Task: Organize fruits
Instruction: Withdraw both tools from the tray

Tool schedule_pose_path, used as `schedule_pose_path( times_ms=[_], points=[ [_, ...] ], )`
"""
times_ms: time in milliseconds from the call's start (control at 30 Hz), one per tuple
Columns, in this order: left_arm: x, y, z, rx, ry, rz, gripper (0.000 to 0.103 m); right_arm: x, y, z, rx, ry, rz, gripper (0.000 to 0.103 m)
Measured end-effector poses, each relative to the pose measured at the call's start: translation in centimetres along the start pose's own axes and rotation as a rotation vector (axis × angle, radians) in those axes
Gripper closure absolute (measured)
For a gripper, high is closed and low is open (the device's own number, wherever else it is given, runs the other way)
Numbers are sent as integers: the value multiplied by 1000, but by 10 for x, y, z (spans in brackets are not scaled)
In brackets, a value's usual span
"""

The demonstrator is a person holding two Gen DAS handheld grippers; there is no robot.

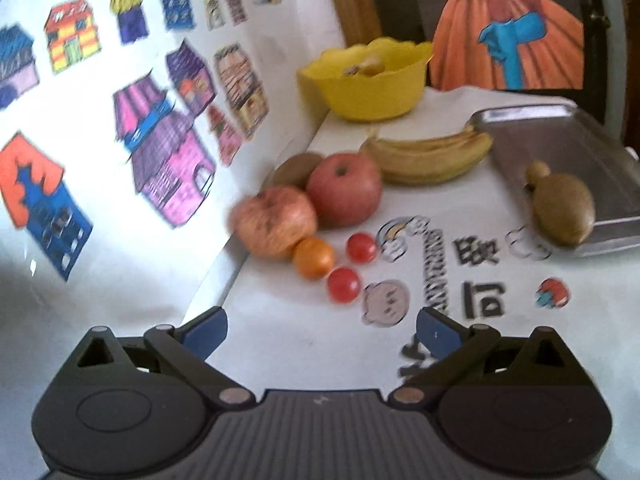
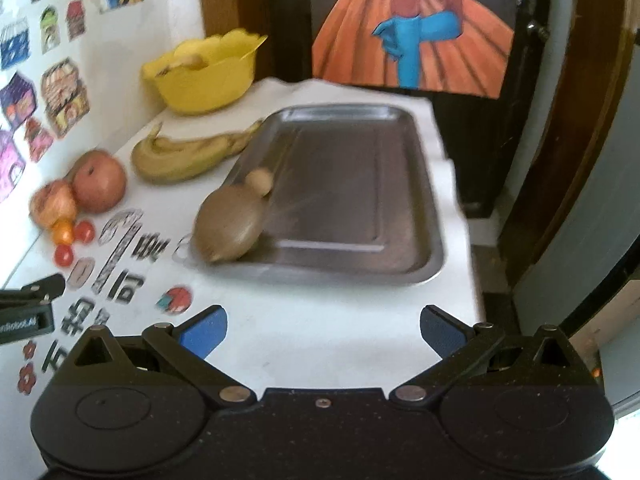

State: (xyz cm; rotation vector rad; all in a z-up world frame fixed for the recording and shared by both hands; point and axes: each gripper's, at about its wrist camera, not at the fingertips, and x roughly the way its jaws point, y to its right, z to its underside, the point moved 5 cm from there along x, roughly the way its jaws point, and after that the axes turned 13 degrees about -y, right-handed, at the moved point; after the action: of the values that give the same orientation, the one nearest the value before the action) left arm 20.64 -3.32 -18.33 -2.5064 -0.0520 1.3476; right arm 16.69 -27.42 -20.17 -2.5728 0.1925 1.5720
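Observation:
My left gripper stands wide open and empty above the white table, short of the fruit pile. The pile by the wall holds two red apples, a kiwi behind them, an orange and two cherry tomatoes. Bananas lie behind, beside the metal tray. My right gripper is open and empty too, in front of the tray. A brown kiwi and a small tan round fruit rest in the tray's near left corner.
A yellow bowl with some fruit inside stands at the back by the wall. Paper house drawings cover the wall on the left. The table's right edge drops off beside a dark wooden door frame. A dress picture leans behind the tray.

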Motion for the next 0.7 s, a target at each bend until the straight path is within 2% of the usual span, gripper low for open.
schedule_pose_path(
  times_ms=[200, 700],
  points=[
    [7, -14, 8, -30, -39, -2, 1, 6, -22, 7, 12, -55, -39, 1],
    [18, -23, 6, -70, -63, 20, 1, 11, -47, -7, -51, -54, -71, 1]
  ],
)
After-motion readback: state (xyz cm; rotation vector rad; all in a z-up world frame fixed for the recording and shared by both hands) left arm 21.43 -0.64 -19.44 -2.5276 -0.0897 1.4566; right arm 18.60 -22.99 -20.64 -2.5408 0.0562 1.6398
